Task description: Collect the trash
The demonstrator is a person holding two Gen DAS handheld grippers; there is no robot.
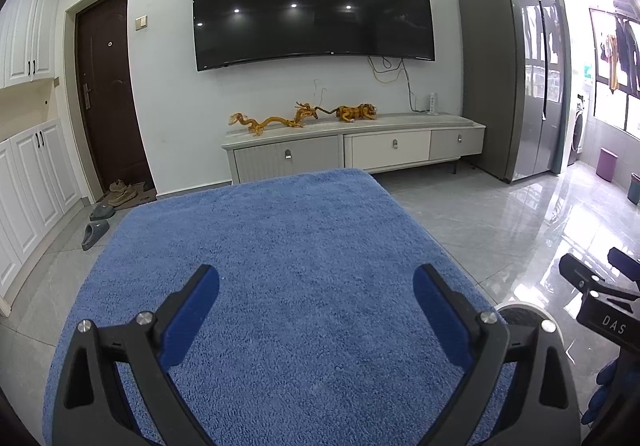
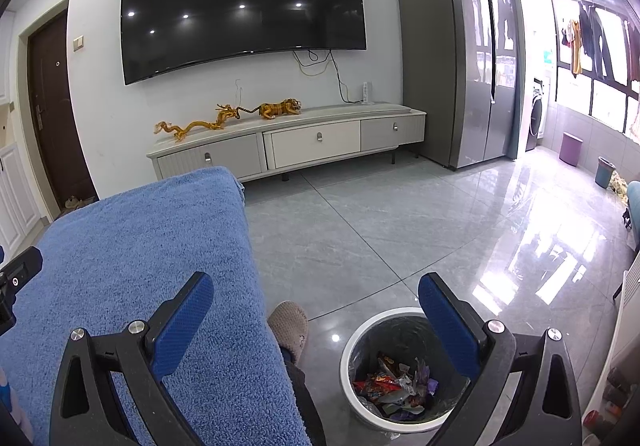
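Observation:
A round bin (image 2: 362,342) with a white rim stands on the floor to the right of the table. Crumpled colourful wrappers (image 2: 394,386) lie inside it. My right gripper (image 2: 316,298) is open and empty, above the gap between the table edge and the bin. My left gripper (image 1: 316,284) is open and empty over the blue towel (image 1: 280,266) that covers the table. No trash shows on the towel. The bin rim (image 1: 524,306) peeks out behind my left gripper's right finger. The right gripper's body (image 1: 600,302) shows at the right edge of the left wrist view.
A person's slippered foot (image 2: 290,326) rests between the table and the bin. A grey tiled floor (image 2: 380,230) lies beyond. A TV cabinet (image 2: 304,144) with two gold figurines stands at the wall, a fridge (image 2: 460,58) to its right. Slippers (image 1: 94,232) lie by the door.

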